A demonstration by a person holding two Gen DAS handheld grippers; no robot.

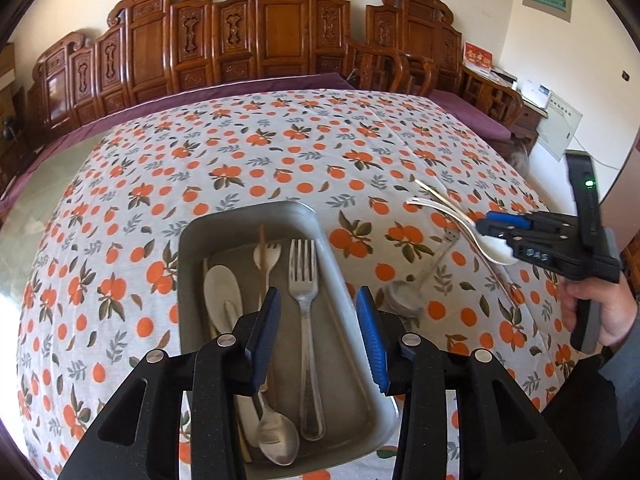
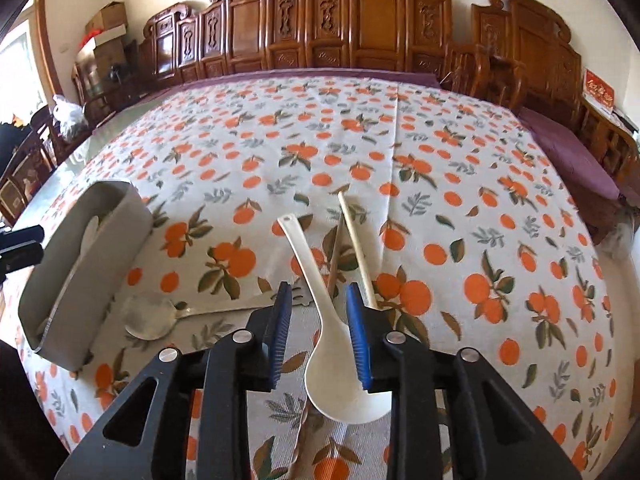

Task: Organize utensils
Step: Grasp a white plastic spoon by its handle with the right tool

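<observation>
From the left wrist view, the left gripper (image 1: 318, 334) is held with its jaws parted and nothing between the pads, above the grey tray (image 1: 192, 240). Inside the tray are seen 1 metal fork (image 1: 304, 304), a metal spoon (image 1: 276, 436), a white spoon (image 1: 222, 296) and a small white fork (image 1: 270, 254). To the right of the tray, the right gripper (image 1: 494, 226) is seen over the utensils left on the tablecloth (image 1: 248, 148), among them a metal ladle (image 1: 404, 296).

From the right wrist view, the right gripper (image 2: 320, 336) is open, its pads straddling the neck of a white rice spoon (image 2: 340, 364) without pressing on it (a gap shows on both sides). The spoon's long axis runs away from the gripper, bowl nearest, handle pointing toward the far table edge. 2 chopsticks (image 2: 358, 248) lie just beyond, right of the handle. The tray (image 2: 104, 248) lies well to the left, so the right hand is judged nearer to the spoon and the carry would go leftward.
</observation>
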